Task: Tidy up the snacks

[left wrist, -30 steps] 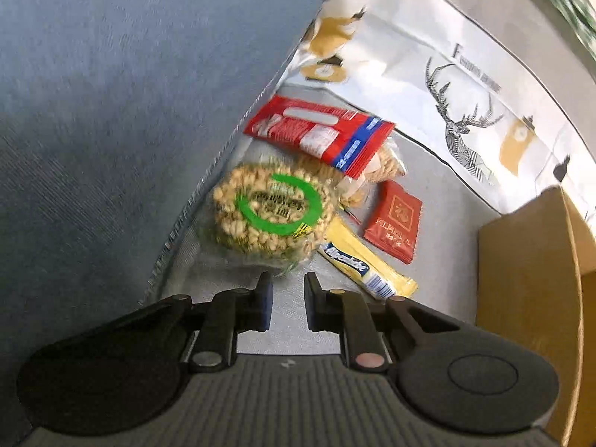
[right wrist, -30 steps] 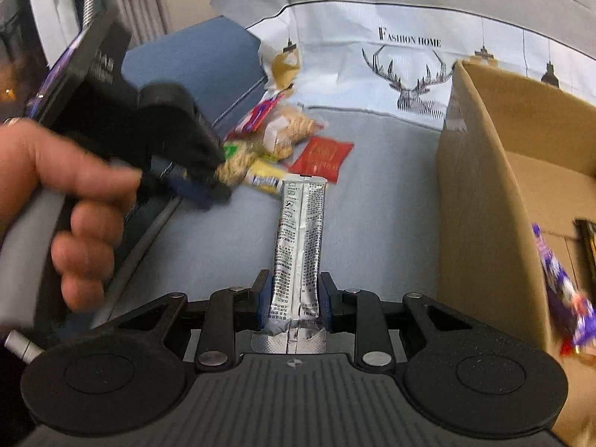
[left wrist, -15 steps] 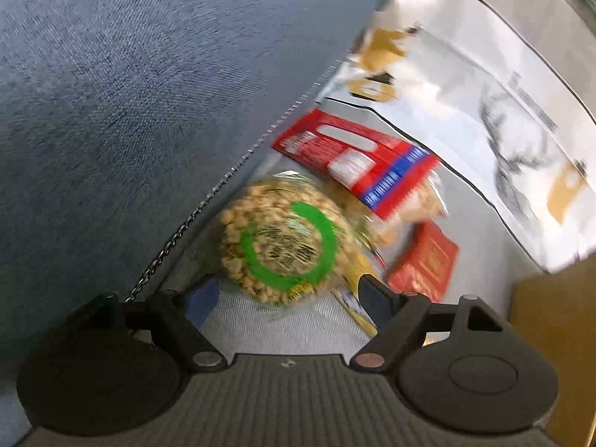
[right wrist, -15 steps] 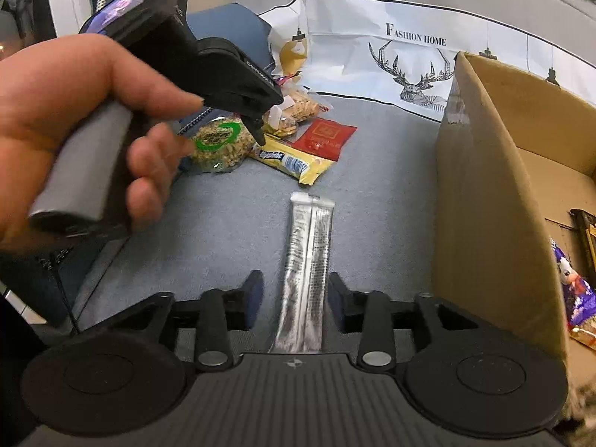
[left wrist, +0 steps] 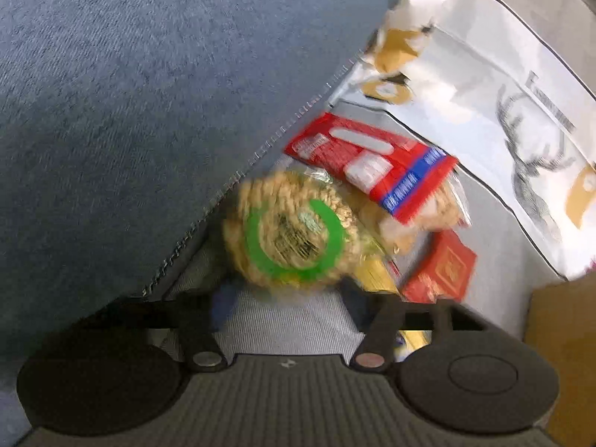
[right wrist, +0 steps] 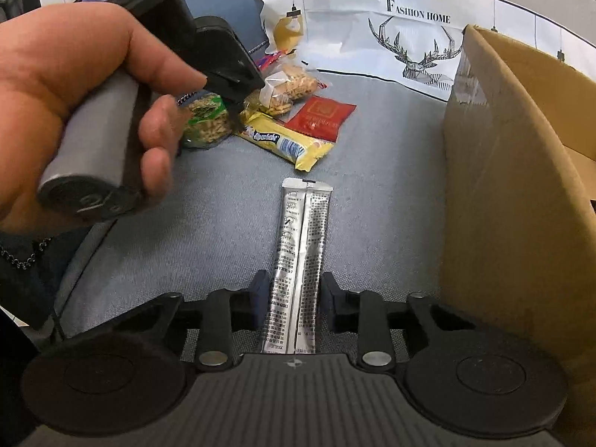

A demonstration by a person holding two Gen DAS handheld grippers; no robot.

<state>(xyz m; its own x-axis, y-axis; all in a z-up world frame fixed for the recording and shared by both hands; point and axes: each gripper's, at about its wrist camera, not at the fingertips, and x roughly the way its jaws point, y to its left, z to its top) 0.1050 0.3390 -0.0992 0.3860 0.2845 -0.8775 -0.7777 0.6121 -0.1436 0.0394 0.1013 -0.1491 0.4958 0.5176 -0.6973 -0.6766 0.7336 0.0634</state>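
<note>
"Left wrist view: what crowds the left gripper [left wrist: 287, 298]?" asks the first watcher.

"A blue cushion [left wrist: 149, 111] fills the left half and hems the snacks in," says the second. "A round cracker packet [left wrist: 290, 234] with a green ring lies just ahead, against a red-and-blue packet [left wrist: 372, 164] and a small red sachet [left wrist: 443, 268]. The jaws have just been closing and stand about half apart at the round packet's near edge. Blur hides whether the pads press on it."

"What does the right wrist view add?"

"A left hand [right wrist: 74, 85] wrapped round the grey handle, tool tilted down over that heap. A yellow bar [right wrist: 287, 141] lies in full there. A cardboard box [right wrist: 503, 186] stands close on the right, and a deer-print cloth [right wrist: 409, 29] hangs behind."

"And the right gripper [right wrist: 294, 298]?"

"It points down at the grey seat [right wrist: 223, 223]. Its jaws have just been closing and sit narrow, pinching the near end of a silver sachet [right wrist: 301, 246] that lies flat, pointing away."
</note>
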